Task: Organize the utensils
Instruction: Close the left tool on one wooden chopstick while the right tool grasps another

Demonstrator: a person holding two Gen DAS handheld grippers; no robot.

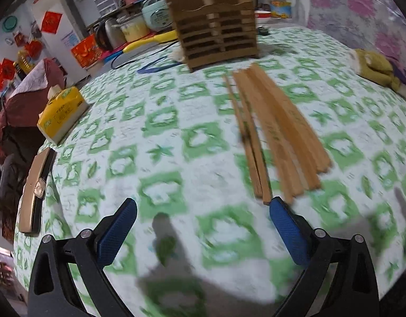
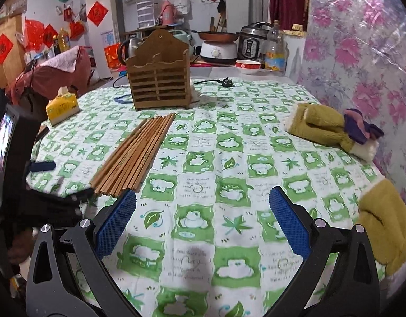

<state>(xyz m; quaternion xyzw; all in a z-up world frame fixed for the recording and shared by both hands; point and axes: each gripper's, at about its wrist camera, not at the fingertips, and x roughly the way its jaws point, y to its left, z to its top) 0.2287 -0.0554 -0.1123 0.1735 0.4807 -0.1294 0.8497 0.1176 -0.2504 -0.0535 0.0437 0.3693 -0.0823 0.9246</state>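
Several wooden chopsticks (image 1: 274,132) lie side by side on the green-and-white tablecloth, and they show in the right wrist view (image 2: 135,153) too. A brown slatted wooden utensil holder (image 1: 215,29) stands upright beyond their far ends; it also shows in the right wrist view (image 2: 159,79). My left gripper (image 1: 203,206) is open and empty, its right fingertip just below the near ends of the chopsticks. My right gripper (image 2: 202,195) is open and empty, to the right of the chopsticks. The left gripper shows at the left edge of the right wrist view (image 2: 41,166).
A yellow tissue pack (image 1: 61,111) and a phone (image 1: 35,187) lie near the table's left edge. Olive plush slippers (image 2: 332,129) lie at the right, another (image 2: 388,224) near the front right. A black power cord (image 2: 216,81) and a bowl (image 2: 247,66) lie behind the holder.
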